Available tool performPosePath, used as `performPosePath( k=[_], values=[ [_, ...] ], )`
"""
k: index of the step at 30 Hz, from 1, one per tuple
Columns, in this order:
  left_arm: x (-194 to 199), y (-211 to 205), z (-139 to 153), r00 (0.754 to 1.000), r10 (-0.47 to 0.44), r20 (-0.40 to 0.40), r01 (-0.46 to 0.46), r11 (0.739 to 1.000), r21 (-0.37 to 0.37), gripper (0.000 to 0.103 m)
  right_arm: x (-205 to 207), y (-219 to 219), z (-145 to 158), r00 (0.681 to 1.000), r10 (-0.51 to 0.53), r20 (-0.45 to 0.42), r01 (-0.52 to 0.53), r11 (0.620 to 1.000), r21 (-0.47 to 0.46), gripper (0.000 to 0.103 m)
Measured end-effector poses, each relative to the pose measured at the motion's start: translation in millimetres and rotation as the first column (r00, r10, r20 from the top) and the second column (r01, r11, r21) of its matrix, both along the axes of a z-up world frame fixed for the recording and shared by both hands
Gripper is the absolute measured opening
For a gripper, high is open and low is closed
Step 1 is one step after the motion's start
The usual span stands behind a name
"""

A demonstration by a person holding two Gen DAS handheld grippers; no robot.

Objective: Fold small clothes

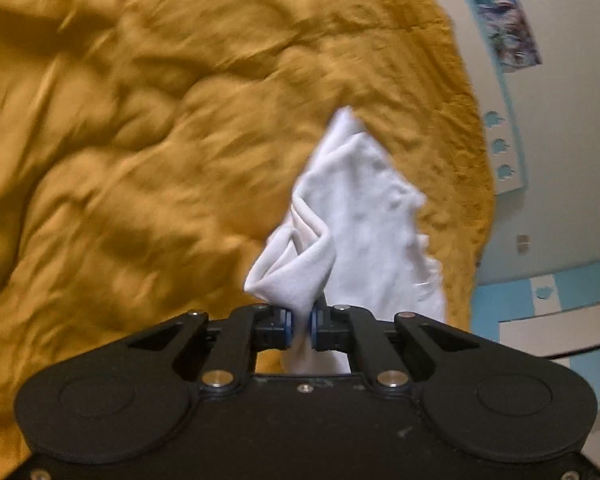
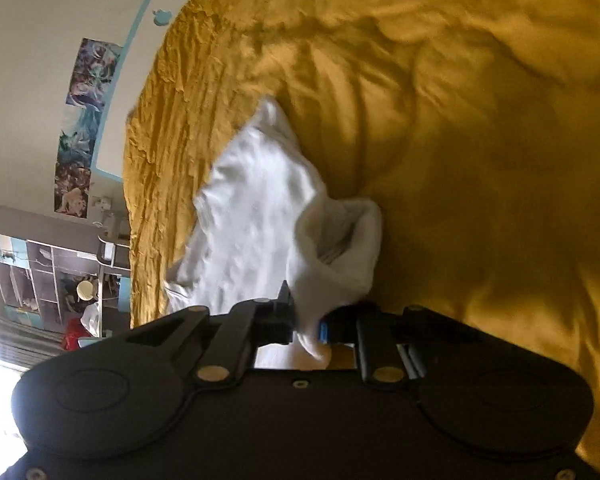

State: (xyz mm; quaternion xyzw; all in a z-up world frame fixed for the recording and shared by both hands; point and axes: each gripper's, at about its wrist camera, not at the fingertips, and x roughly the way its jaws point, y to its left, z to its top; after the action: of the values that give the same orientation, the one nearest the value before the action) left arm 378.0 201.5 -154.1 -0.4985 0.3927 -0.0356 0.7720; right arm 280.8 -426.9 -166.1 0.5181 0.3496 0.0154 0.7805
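**Mustard bedspread, white garment pinched at both ends**

Rumpled mustard-yellow bedspread [image 1: 140,160] filling both views, pale wall with blue trim and posters [image 2: 88,92] behind, cluttered shelving [image 2: 40,272] off to one side. Small white garment [image 1: 364,208] stretched out over the bedspread, bunched into folds nearest each camera. Left gripper [image 1: 300,326] clamped tight on one bunched edge. Right gripper [image 2: 306,326] likewise closed onto the cloth, fabric spilling between its jaws.
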Motion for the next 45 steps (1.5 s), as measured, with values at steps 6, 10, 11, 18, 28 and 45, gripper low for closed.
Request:
performPosePath(
  k=[6, 10, 11, 18, 28, 45],
  values=[
    [-23, 5, 62, 0.991, -0.06, 0.117, 0.057, 0.998, 0.03, 0.004, -9, 4, 52, 0.996, 0.04, 0.082, -0.038, 0.999, -0.03, 0.01],
    [-75, 10, 78, 0.986, -0.108, 0.124, 0.104, 0.994, 0.039, 0.004, -48, 6, 77, 0.988, 0.096, 0.119, -0.09, 0.994, -0.058, 0.01],
    [-93, 11, 76, 0.987, -0.117, 0.112, 0.114, 0.993, 0.034, 0.004, -59, 7, 79, 0.987, 0.111, 0.118, -0.105, 0.993, -0.059, 0.01],
    [-202, 22, 20, 0.993, -0.107, -0.059, 0.107, 0.994, -0.001, 0.004, -164, 11, 50, 0.987, 0.159, 0.007, -0.158, 0.984, -0.087, 0.01],
    [-226, 31, 34, 0.965, -0.235, -0.114, 0.26, 0.907, 0.332, 0.015, -211, -17, 6, 0.996, 0.06, -0.072, -0.069, 0.989, -0.134, 0.014],
    [-185, -170, 56, 0.822, -0.568, 0.044, 0.489, 0.743, 0.457, 0.016, -156, 198, 83, 0.871, 0.49, 0.038, -0.348, 0.669, -0.656, 0.018]
  ],
)
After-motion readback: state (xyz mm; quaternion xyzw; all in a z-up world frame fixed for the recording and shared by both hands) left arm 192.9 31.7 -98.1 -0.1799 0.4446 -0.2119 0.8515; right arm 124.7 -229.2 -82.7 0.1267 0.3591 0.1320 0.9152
